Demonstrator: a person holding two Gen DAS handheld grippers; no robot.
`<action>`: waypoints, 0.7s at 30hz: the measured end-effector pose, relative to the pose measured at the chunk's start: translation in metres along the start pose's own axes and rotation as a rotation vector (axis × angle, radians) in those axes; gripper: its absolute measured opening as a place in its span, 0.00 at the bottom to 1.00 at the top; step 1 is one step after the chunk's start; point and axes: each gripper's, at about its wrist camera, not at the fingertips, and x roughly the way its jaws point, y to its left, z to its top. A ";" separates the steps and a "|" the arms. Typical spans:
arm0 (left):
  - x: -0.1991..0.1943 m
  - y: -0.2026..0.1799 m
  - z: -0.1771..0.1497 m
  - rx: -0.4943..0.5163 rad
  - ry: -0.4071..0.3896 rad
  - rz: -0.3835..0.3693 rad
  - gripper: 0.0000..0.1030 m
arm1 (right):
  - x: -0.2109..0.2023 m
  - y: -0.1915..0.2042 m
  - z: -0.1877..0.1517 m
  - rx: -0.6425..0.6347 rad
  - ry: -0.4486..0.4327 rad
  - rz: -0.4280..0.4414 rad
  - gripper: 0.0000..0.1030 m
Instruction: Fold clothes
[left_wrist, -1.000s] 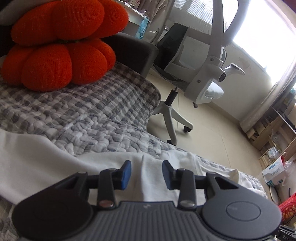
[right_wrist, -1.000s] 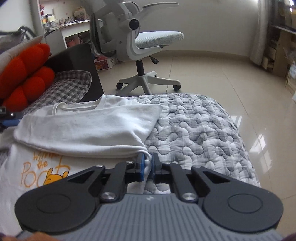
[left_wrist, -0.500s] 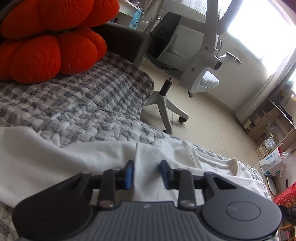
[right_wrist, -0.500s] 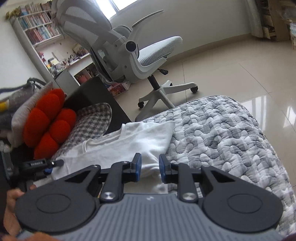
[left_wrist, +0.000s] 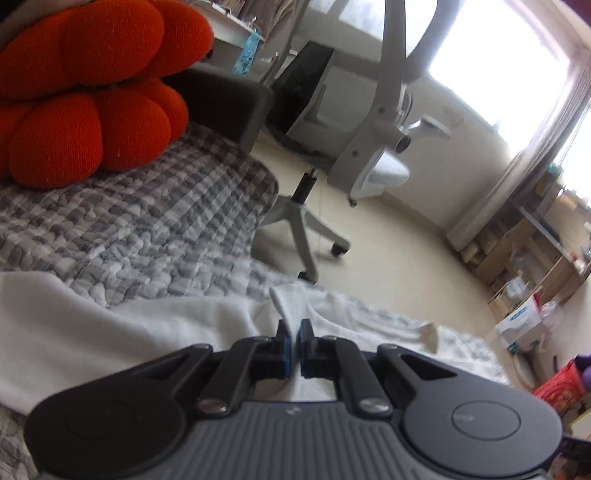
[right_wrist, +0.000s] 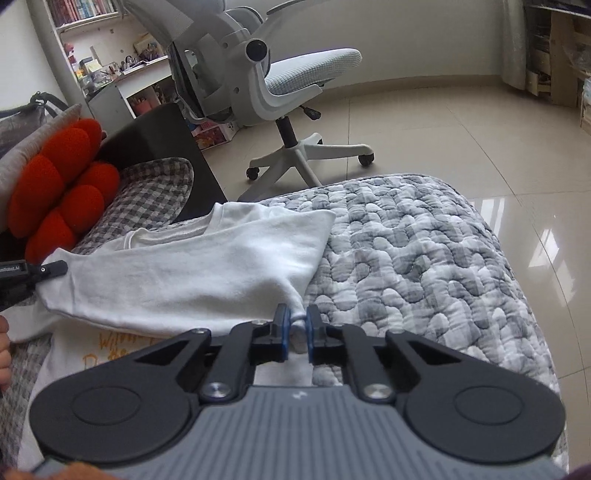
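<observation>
1. White T-shirt (right_wrist: 192, 266) lies across the grey quilted cover (right_wrist: 406, 251) of a sofa or bed. Collar toward the far edge, an upper layer doubled over the lower part; orange printed lettering (right_wrist: 110, 350) shows beneath that layer.
2. Right gripper (right_wrist: 296, 328): jaws clenched on a bunched corner of the shirt's upper layer, white cloth visible between the blue pads (right_wrist: 282, 326).
3. Left gripper (left_wrist: 294, 345): jaws drawn nearly together with a thin ridge of white shirt fabric (left_wrist: 291, 314) pinched up between them. In the right wrist view its black tip (right_wrist: 48, 269) sits at the opposite end of the same layer.
4. Step in hand, as judged: a fold in progress, both ends of one shirt edge gripped. Whether the layer is about to be carried over or has just been laid down, the pictures do not settle.
5. Next move, either way, calls for the two grippers to keep level and evenly apart, so the held edge stays taut and straight; soft jersey will sag or skew if one side leads.
6. Surroundings: orange knotted cushion (left_wrist: 85, 110) on checked fabric to the left, well apart from the shirt; white office chair (right_wrist: 266, 85) on tiled floor (right_wrist: 461, 122) beyond. Part of a hand (right_wrist: 3, 354) at the left frame edge.
</observation>
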 end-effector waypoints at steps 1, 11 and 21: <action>0.004 0.003 -0.001 -0.010 0.013 0.005 0.04 | 0.001 -0.001 0.001 0.006 -0.007 0.008 0.19; 0.005 0.007 -0.003 -0.027 0.018 -0.013 0.05 | 0.037 -0.043 0.041 0.314 -0.034 0.091 0.30; 0.005 -0.001 -0.006 0.046 -0.012 0.013 0.05 | 0.053 -0.008 0.057 -0.133 -0.057 -0.018 0.05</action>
